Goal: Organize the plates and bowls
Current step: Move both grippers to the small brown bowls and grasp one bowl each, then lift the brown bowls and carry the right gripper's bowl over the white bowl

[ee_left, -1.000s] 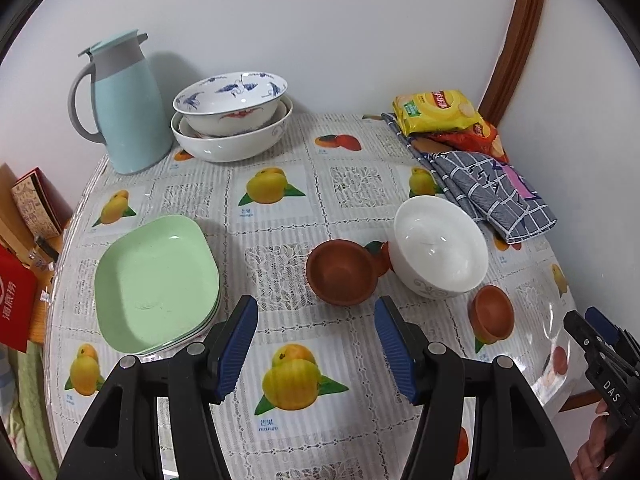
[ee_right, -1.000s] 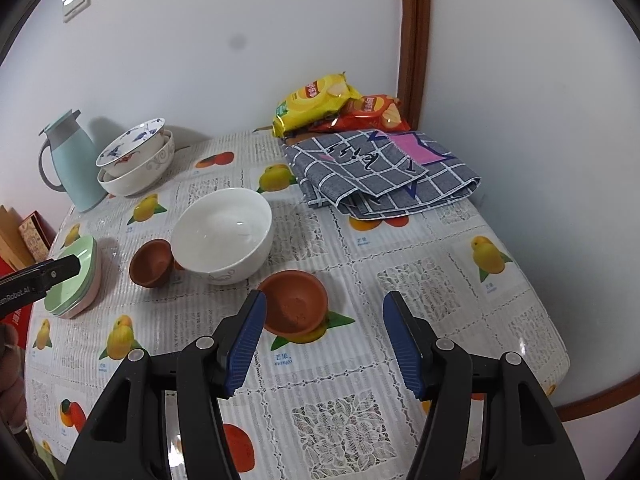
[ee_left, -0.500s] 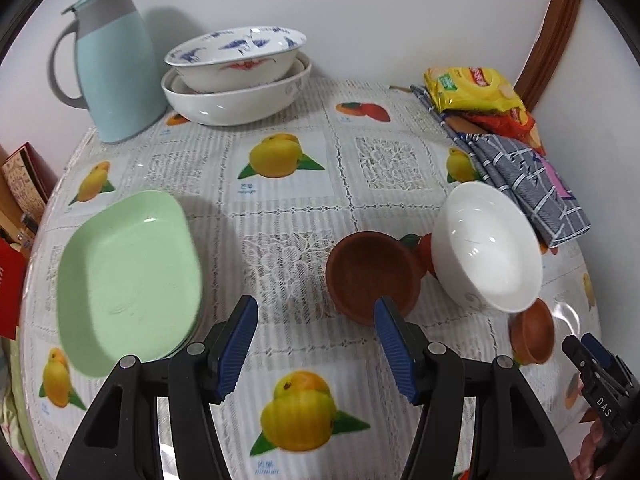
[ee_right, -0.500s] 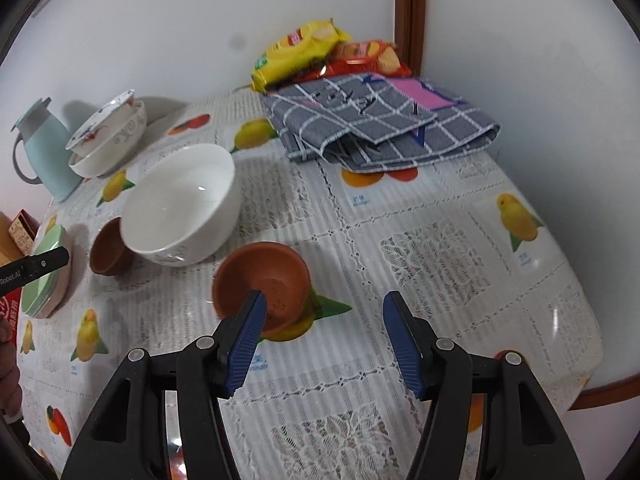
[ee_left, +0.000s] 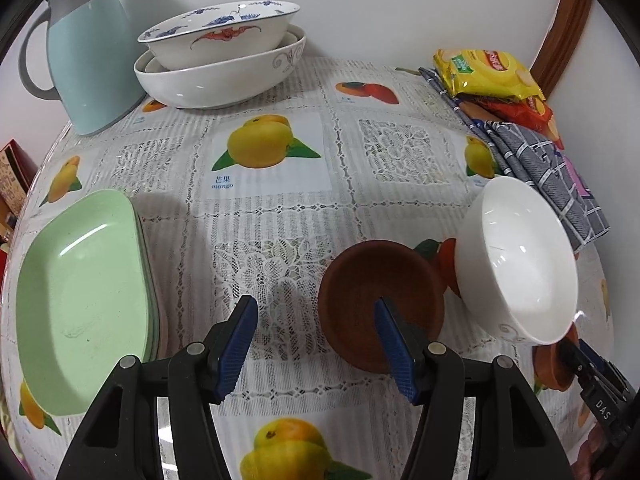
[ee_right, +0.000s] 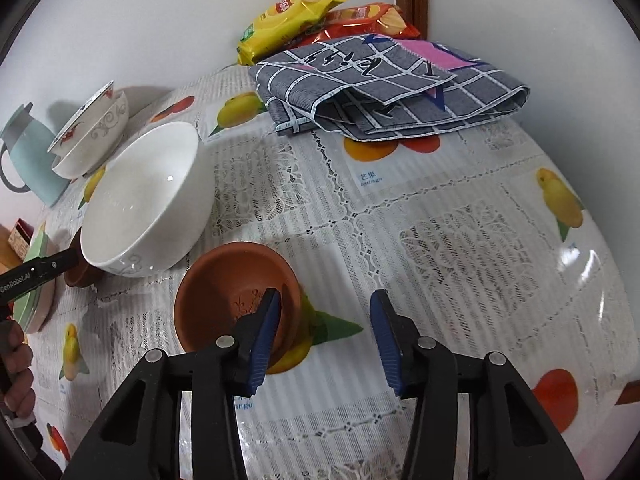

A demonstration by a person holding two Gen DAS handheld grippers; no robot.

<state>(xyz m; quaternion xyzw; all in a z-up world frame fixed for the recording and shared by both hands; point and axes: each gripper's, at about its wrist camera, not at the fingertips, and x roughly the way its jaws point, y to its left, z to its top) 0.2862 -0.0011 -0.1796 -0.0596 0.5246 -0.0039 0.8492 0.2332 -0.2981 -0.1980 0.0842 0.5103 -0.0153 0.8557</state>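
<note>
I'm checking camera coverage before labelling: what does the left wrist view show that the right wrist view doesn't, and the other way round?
Only the left wrist view shows the inside of the green plates and the left gripper, open, one finger over a brown bowl. Only the right shows the table's right edge and the right gripper, open. Both share the white bowl, jug and cloth.

A pale blue thermal jug with a grey lid and handle (ee_left: 90,60) stands at the back of a fruit-printed lace-pattern tablecloth (ee_left: 280,208). Opposite, yellow and red snack packets (ee_right: 296,12) lie against the wall, just behind a folded grey checked cloth (ee_right: 400,84).
</note>
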